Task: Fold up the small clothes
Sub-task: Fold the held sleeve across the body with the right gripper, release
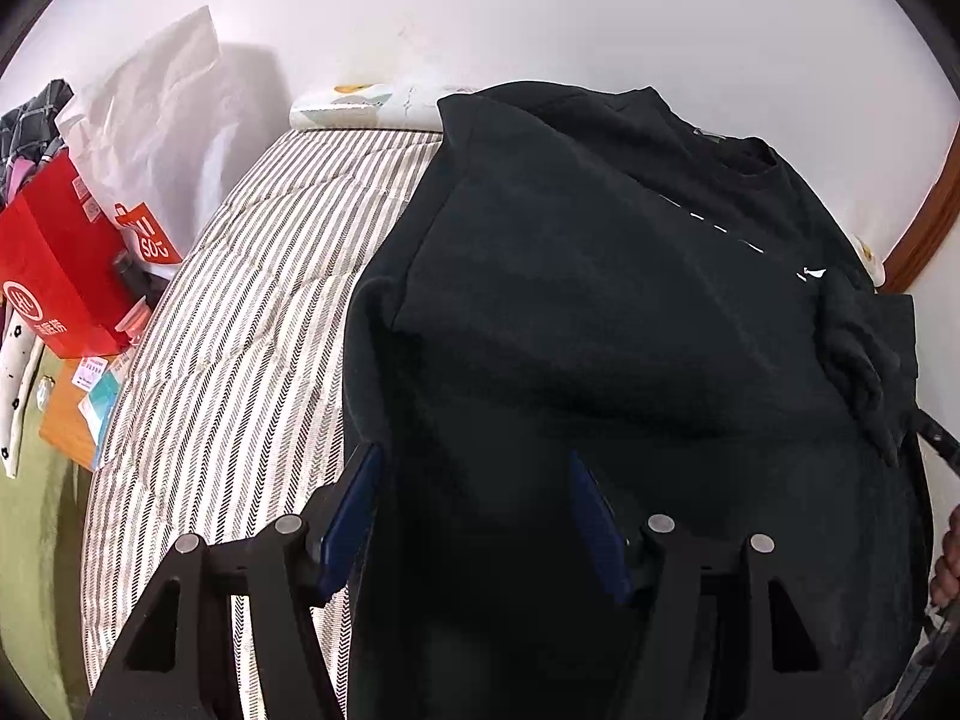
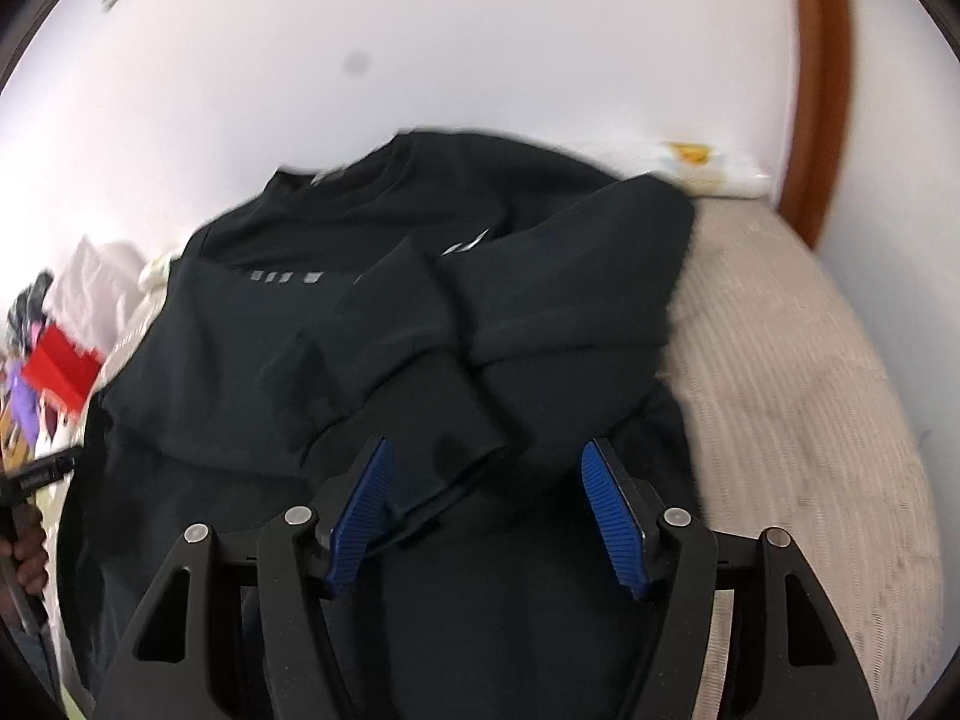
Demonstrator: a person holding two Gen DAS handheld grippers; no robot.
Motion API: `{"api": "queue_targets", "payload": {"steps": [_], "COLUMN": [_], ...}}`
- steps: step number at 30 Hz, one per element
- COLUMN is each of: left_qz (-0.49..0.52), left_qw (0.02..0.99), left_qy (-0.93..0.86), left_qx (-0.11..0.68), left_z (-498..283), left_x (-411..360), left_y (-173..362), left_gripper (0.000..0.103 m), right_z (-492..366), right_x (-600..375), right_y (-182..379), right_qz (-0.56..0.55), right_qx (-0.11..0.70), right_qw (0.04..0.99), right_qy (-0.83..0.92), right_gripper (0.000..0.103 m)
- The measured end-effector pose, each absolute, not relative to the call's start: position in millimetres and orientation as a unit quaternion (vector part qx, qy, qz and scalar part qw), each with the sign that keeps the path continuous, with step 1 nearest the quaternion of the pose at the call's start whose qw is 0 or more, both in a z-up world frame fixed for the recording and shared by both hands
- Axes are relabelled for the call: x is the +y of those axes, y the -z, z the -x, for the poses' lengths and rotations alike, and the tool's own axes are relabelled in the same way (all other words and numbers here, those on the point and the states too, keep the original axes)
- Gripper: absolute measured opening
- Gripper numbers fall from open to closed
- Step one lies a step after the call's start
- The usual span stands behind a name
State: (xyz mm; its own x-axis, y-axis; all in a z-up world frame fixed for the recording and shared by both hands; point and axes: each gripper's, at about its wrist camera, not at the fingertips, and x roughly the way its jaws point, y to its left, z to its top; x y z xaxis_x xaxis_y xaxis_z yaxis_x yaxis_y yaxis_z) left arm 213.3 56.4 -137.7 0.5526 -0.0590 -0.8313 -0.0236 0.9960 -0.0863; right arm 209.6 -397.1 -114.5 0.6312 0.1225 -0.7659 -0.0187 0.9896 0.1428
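- a black sweatshirt [image 1: 600,312] lay spread on a striped bed cover [image 1: 252,300], collar toward the wall.
- the left gripper [image 1: 474,468] hung over its lower left edge, jaws apart, gripping nothing.
- the right gripper [image 2: 483,462] stood with jaws apart; the folded-in sleeve cuff [image 2: 444,450] lay between them, beside the left pad, unpressed.

You have a bed with a grey-and-white striped quilted cover [image 1: 252,300]. A black long-sleeved sweatshirt [image 1: 600,330] lies spread on it, and a white patterned pillow [image 1: 360,105] sits at the far end.
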Motion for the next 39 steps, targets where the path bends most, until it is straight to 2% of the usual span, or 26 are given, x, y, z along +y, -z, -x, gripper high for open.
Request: {"api": "queue_targets", "payload": {"steps": [5,6,7,18,24,29,31,34,39], "left_qz": [0.034,0.033,0.033,0.043,0.04,0.031,0.021,0.011,0.009], "left_qw": [0.881,0.881,0.881,0.88,0.884,0.887,0.889,0.89,0.888], "left_qy": [0.016,0.016,0.015,0.02,0.028,0.047,0.057,0.081,0.118], "left_qx": [0.471,0.472,0.472,0.473,0.464,0.458,0.454,0.449,0.444], "left_z": [-206.6,-205.7,-205.4,-195.2,-192.9,-199.6,-203.3,-211.3,-224.2], "left_x": [62.6,64.4,66.2,84.5,92.1,77.5,65.4,42.2,-2.7], "left_y": [138.8,139.6,140.7,144.6,139.8,131.9,126.8,119.2,109.3], "left_gripper": [0.061,0.061,0.061,0.061,0.061,0.061,0.061,0.061,0.061], "right_z": [-228.6,-230.1,-230.7,-245.7,-276.1,-288.6,-281.9,-266.4,-236.9], "right_x": [-379.9,-378.3,-376.2,-299.7,-232.9,-217.8,-230.7,-259.3,-314.6], "right_y": [133.2,132.9,130.5,62.6,63.8,78.7,78.3,76.2,80.3], "right_qz": [-0.045,-0.041,-0.037,-0.06,-0.044,-0.045,-0.061,-0.056,-0.034], "right_qx": [0.438,0.434,0.432,0.38,0.385,0.409,0.406,0.393,0.393], "right_qw": [0.897,0.899,0.9,0.914,0.907,0.897,0.898,0.909,0.915], "right_qy": [-0.04,-0.038,-0.044,-0.132,-0.163,-0.164,-0.16,-0.131,-0.088], "right_gripper": [0.038,0.025,0.005,0.005,0.005,0.016,0.028,0.04,0.045]}}
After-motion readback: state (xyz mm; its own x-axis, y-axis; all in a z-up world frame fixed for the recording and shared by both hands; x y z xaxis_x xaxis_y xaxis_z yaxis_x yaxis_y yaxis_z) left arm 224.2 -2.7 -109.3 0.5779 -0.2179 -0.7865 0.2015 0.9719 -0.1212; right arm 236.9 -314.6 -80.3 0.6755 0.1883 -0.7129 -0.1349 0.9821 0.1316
